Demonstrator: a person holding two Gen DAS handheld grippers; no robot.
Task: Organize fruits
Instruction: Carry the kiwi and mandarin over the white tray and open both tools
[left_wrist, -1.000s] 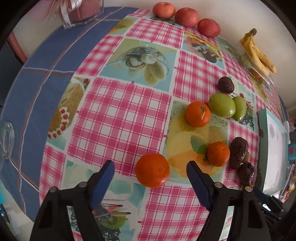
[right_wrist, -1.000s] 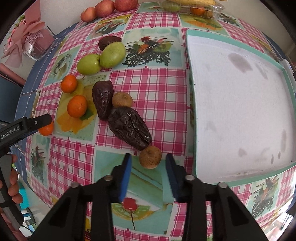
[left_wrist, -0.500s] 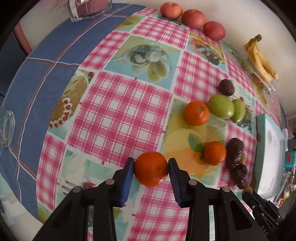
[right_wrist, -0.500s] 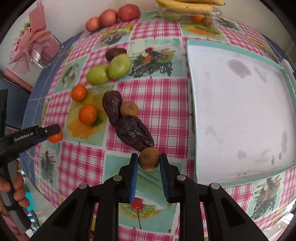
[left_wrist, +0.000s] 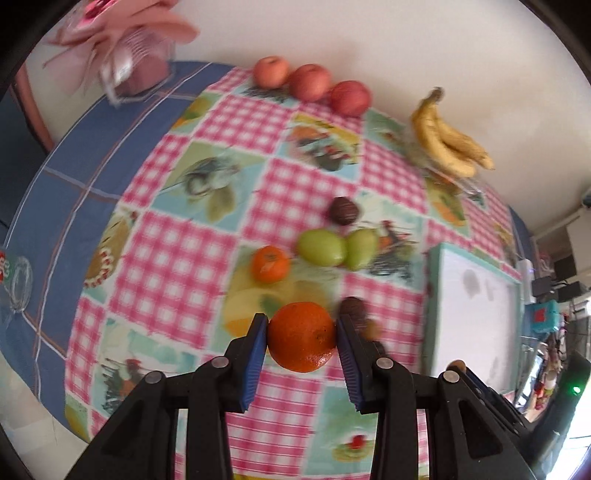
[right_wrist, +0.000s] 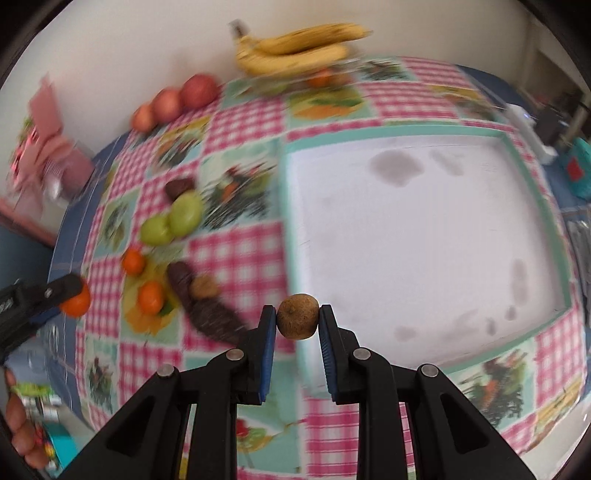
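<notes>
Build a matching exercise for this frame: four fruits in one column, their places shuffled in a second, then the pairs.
1. Orange
2. Kiwi
3. Bananas
4. Apples

A. In a row along the wall
B. On a clear box at the table's far edge
C. Held in the left tongs
D. Held in the right tongs

Pairs: 1-C, 2-D, 3-B, 4-A
</notes>
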